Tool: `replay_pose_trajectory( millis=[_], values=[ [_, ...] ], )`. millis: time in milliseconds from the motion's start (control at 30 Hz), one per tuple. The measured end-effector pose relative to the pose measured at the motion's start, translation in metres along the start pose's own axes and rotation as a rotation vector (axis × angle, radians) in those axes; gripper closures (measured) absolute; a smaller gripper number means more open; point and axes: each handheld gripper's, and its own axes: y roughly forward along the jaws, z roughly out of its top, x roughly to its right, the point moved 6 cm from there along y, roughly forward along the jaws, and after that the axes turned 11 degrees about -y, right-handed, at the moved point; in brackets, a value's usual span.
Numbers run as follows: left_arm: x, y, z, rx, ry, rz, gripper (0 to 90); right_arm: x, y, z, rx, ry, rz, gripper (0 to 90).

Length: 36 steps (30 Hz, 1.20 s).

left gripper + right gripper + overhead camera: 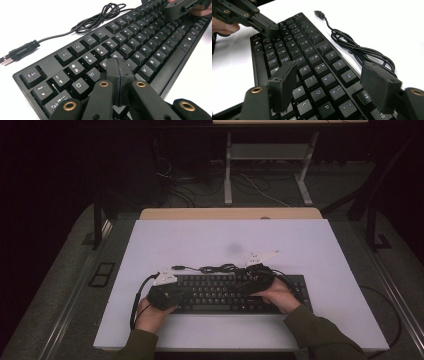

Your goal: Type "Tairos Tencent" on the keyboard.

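Seen from high view: white tabletop [200, 240] lit against dark room, wooden edge at far side; beyond, desk legs [228, 170] and loose floor cables [260, 190] in shadow, well clear of work.

On near half of tabletop, lying flat & parallel to near edge: black keyboard [220, 295]. Just behind its far edge, touching nothing else, bundled black USB cable [215, 268], plug end [15, 53] stretched toward left on bare white surface. No clutter btwn cable and keys.

At keyboard's left end: left gripper [119, 61], jaws clenched flat together, nothing btwn pads, tip resting on or just above keys near W/E row — contact can't be told for sure. Same gripper, seen in right gripper view [270, 30], poised over far-left keys w/ a hand [223, 27] behind it.

Over right-centre of keyboard: right gripper [328, 82], jaws spread wide, holding nothing, letter & number keys (O, P, L, 9) visible in gap btwn pads. Pads clear of keycaps as far as visible.

Sleeved forearms [320, 335] entering from bottom edge, hands at front corners of keyboard.
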Motion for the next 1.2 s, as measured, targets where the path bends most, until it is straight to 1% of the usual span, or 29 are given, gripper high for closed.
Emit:
replay_pose_trajectory(
  millis=[233,333,500,567,600,933,967,1200],
  values=[
    [0.003,-0.002,0.0,-0.002,-0.001,-0.023,89.3,0.002,0.001,0.0,0.005,0.008,-0.016,19.3],
    [0.005,-0.002,0.0,0.001,-0.001,-0.033,89.3,0.002,0.001,0.0,0.003,0.006,-0.019,19.1],
    [0.009,-0.001,-0.001,-0.006,0.004,-0.049,89.3,0.001,0.001,-0.001,0.0,0.003,-0.016,19.1],
    [0.011,-0.001,-0.001,-0.014,0.011,-0.055,89.3,0.001,0.002,-0.001,-0.002,0.003,-0.015,19.1],
    [0.012,-0.001,-0.002,-0.013,0.007,-0.06,89.3,0.001,0.002,-0.001,-0.002,0.002,-0.017,19.1],
    [0.022,0.002,-0.003,-0.033,0.037,-0.097,89.3,0.002,0.001,-0.001,-0.001,0.004,-0.025,19.1],
    [0.024,0.003,-0.004,-0.033,0.033,-0.099,89.3,0.002,0.001,-0.001,0.0,0.004,-0.026,19.1],
    [0.035,0.01,-0.006,-0.059,0.063,-0.128,89.3,0.002,0.001,-0.001,-0.001,0.004,-0.026,19.1]
  ],
)
